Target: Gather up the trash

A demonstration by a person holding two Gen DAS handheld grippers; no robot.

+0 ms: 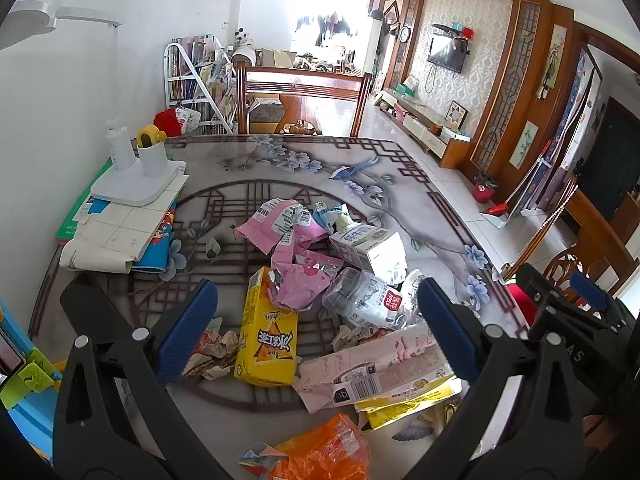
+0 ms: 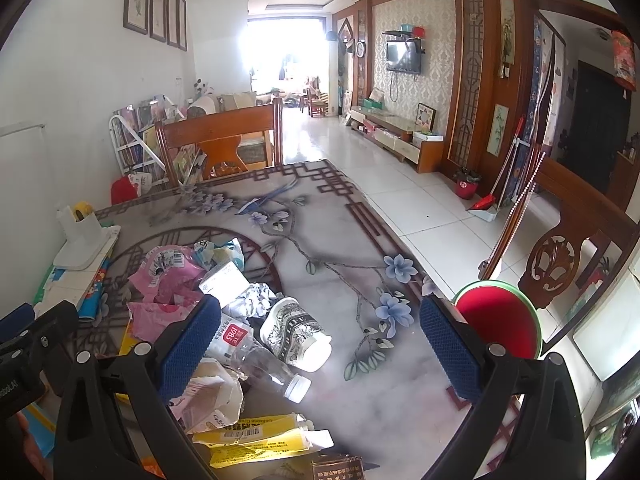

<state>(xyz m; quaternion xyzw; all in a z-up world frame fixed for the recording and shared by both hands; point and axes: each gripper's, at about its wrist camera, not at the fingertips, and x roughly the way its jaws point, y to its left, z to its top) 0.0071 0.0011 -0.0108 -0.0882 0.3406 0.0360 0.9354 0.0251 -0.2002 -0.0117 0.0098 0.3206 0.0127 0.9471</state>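
Trash lies heaped on the patterned table (image 1: 280,160). A yellow drink carton (image 1: 266,340), pink foil wrappers (image 1: 288,248), a crushed clear bottle (image 1: 366,300), a white milk box (image 1: 368,248), a pink flattened box (image 1: 372,368) and an orange bag (image 1: 324,452) show in the left wrist view. My left gripper (image 1: 316,332) hangs open above the carton and bottle, holding nothing. In the right wrist view my right gripper (image 2: 320,344) is open over the clear bottle (image 2: 260,356) and a patterned paper cup (image 2: 296,332) lying on its side. Yellow packaging (image 2: 256,440) lies nearer.
A white desk lamp base (image 1: 136,184) stands on stacked books (image 1: 120,236) at the table's left. A wooden chair (image 1: 300,96) is at the far edge. A red round bin (image 2: 496,320) sits off the table's right edge beside another chair (image 2: 560,264). The right gripper (image 1: 576,312) shows at the left view's edge.
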